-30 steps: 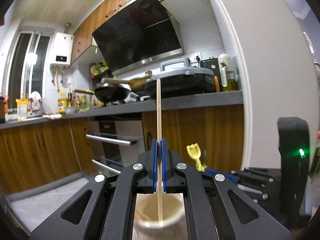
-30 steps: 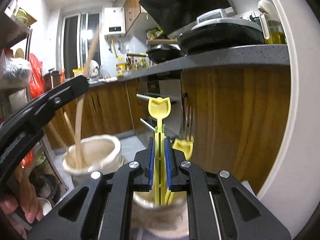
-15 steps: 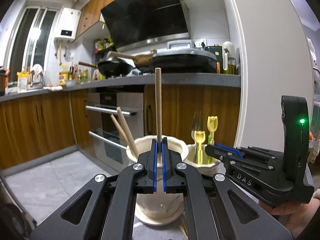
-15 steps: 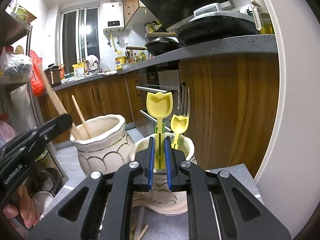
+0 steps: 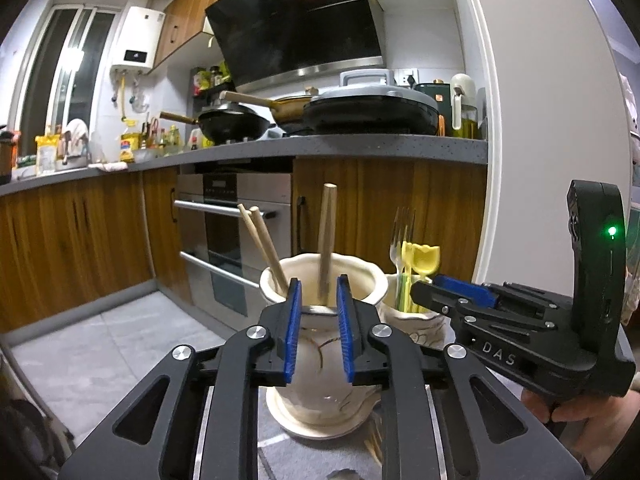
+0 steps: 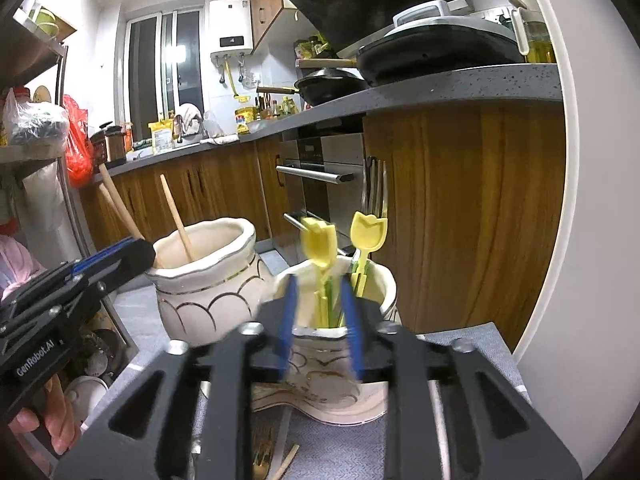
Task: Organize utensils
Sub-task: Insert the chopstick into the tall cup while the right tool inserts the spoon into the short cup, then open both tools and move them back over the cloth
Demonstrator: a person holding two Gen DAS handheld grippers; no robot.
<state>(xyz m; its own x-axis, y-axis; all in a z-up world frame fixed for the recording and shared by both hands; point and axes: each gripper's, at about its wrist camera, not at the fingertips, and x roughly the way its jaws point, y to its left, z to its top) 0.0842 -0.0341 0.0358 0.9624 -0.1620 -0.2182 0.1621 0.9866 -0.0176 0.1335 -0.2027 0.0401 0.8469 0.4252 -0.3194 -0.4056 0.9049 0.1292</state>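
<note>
Both left tongs (image 5: 318, 320) and right tongs (image 6: 320, 328) are gaping wide, holding nothing; only the right view is showing utensils (image 6: 280, 466) lying before the small jar (image 6: 340, 360).

Only a couple of things are actually readable here. The right gripper (image 5: 430, 294) has "DAS" in pale letters on its black body, seen from the left wrist view. The left gripper (image 6: 140, 254) has "GenRobot.AI" printed in white along its side in the right wrist view. The water heater (image 6: 231, 29) display is too small to read.
</note>
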